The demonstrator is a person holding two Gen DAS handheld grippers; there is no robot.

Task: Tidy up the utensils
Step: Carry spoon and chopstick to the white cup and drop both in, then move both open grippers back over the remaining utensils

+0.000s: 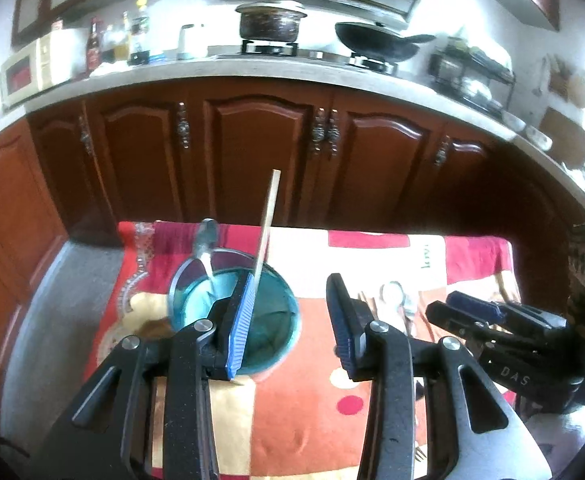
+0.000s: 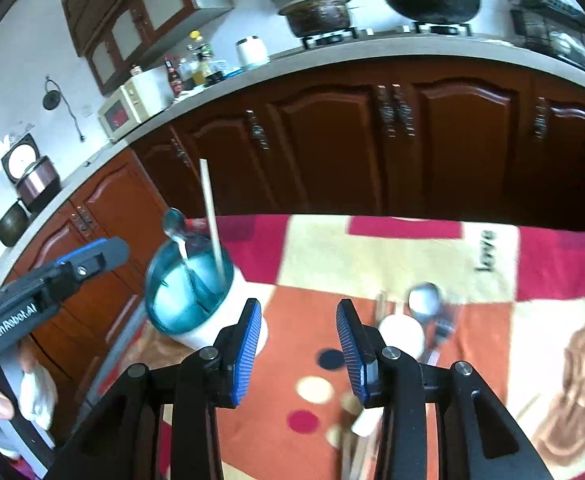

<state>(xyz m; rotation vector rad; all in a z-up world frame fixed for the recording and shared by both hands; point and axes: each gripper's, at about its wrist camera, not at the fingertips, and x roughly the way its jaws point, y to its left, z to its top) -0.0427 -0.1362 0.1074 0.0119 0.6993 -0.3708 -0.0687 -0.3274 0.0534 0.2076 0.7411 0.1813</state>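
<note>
spoon [image 1: 206, 246], chopstick [image 1: 266, 224] in holder [image 1: 280, 320] | loose utensils [image 1: 398, 304] right

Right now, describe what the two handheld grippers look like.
Both are black plastic linkage frames with silver pivot bolts and ribbed blue finger pads. The left gripper reads "GenRobot.AI" in white along its side; the right gripper shows white "DAS" lettering. A white glove covers the hand holding the left one.

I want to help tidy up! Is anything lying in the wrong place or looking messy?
Yes. A spoon and one chopstick already stand in the teal holder, but a metal spoon, a white spoon and other blurred utensils lie loose on the patterned cloth. Nothing looks spilled or broken.
</note>
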